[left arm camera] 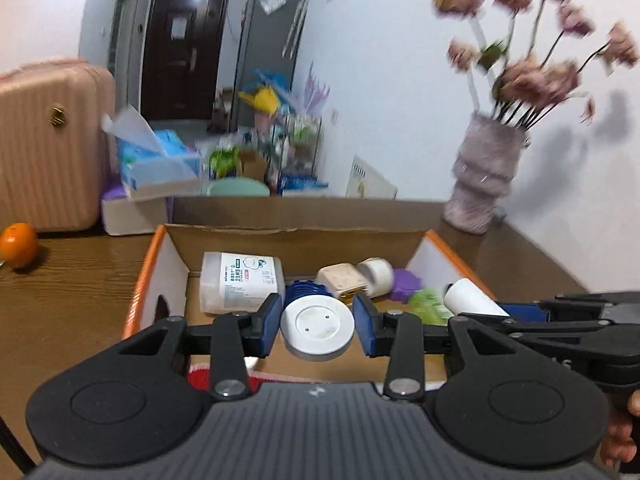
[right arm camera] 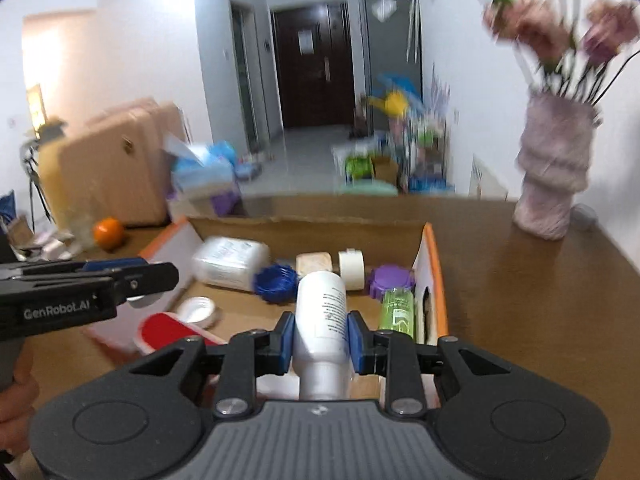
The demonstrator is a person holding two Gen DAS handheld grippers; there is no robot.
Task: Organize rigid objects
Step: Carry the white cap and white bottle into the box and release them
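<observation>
While most items already lay in the cardboard box [right arm camera: 434, 264], I had the right gripper [right arm camera: 320, 340] pinching a white bottle [right arm camera: 322, 312] over it, not yet set down. Its long axis ran along the fingers, cap end toward me. Left gripper [left arm camera: 318, 322] was spread around a white disc [left arm camera: 318, 328], apparently untouched.

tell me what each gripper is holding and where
Right gripper clamps the white bottle around its body near the cap end. Left gripper is open, holding nothing.
</observation>
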